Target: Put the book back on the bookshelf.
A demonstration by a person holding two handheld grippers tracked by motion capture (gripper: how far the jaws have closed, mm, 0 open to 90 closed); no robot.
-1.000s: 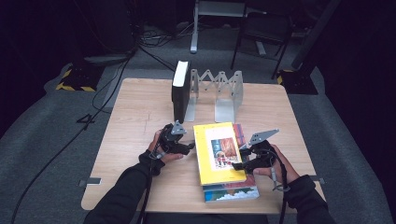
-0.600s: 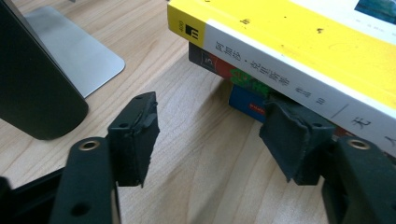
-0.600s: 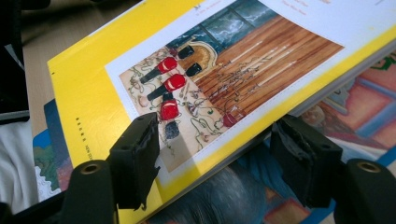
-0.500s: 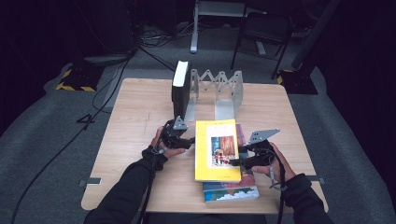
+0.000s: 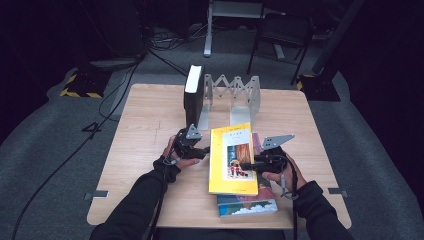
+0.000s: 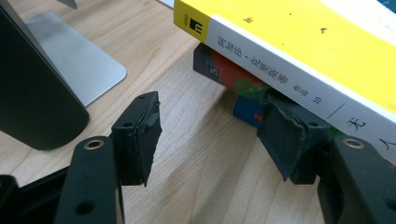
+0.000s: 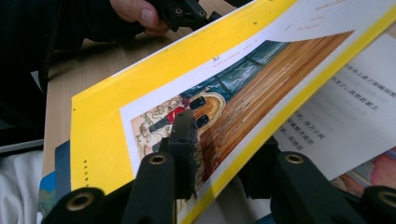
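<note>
Right gripper [image 5: 250, 165] had its jaws clamped on the right edge of the yellow book [image 5: 233, 159], one jaw on the illustrated cover, the other under the edge (right gripper view). The book was tilted, that edge raised, above a stack of other books [image 5: 247, 204] on the bench [image 5: 140, 130]. In the left gripper view the yellow spine sat just over the spines of the lower books.

Left gripper [image 5: 200, 150] stood at the book's left side, jaws apart and clamped on nothing. One jaw seemed tucked beneath the yellow spine against the lower books; whether it touched them could not be told.

Risks, as judged:
- Grip was on one long edge only. The paperback could sag or pivot in the jaws and slip out, cause being the one-sided hold and a glossy cover.
- The cover alone might be pinched rather than the full block, so the book could fan open when lifted further. Not resolvable from the pictures.
- The left jaw under the spine might drag the lower books sideways if it closed or pushed there.

Holders: the grey accordion book rack [image 5: 235, 95] at the far side of the bench held one black book [image 5: 193, 95], upright in its leftmost slot. The remaining slots were vacant.
</note>
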